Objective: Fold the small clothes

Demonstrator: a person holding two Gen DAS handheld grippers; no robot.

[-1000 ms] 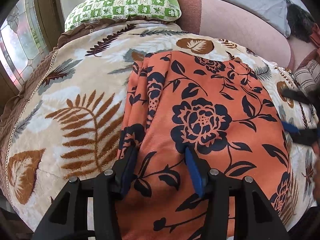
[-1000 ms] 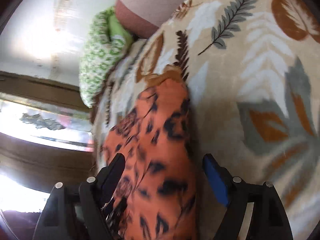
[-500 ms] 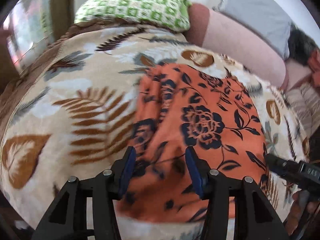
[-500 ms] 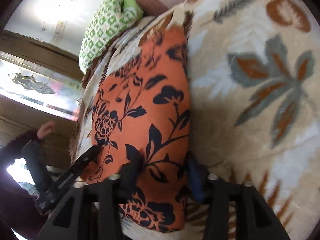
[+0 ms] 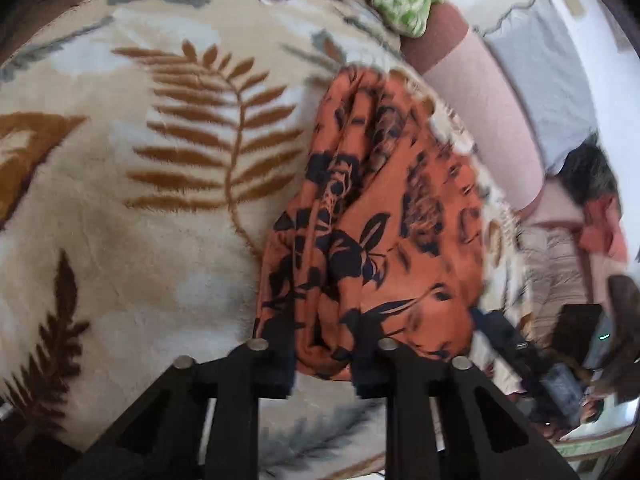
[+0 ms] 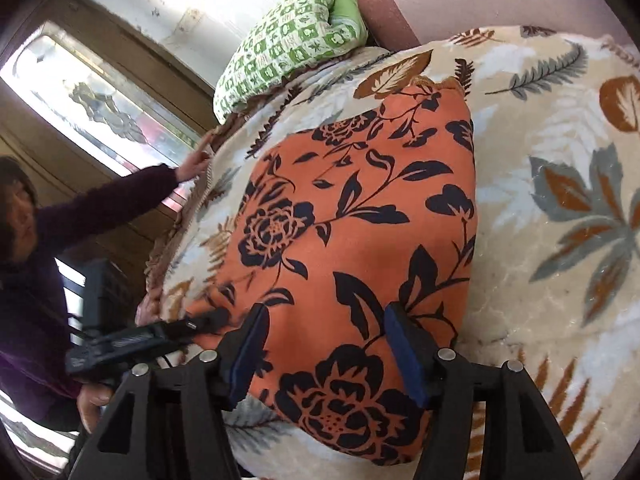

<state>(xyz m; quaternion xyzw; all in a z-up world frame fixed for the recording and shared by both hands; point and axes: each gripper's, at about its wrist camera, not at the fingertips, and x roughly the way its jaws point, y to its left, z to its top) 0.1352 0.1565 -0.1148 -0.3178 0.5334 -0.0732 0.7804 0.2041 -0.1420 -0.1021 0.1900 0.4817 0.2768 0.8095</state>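
Below, the left gripper (image 5: 324, 356) has just been closing and pinches the orange black-flowered folded cloth (image 6: 360, 240); the right gripper (image 6: 324, 352) straddles it, unclamped. Cloth lies on the beige leaf-patterned plush bed blanket (image 6: 540, 280); green checked pillow (image 6: 288, 44) at twelve o'clock, window (image 6: 100, 108) at ten.

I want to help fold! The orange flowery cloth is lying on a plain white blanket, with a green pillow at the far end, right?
Not quite. The blanket isn't plain white: it's cream with big brown and grey leaf prints, as the right wrist view shows. The rest is right: the orange flowery cloth lies on it and the green pillow sits at the far end.
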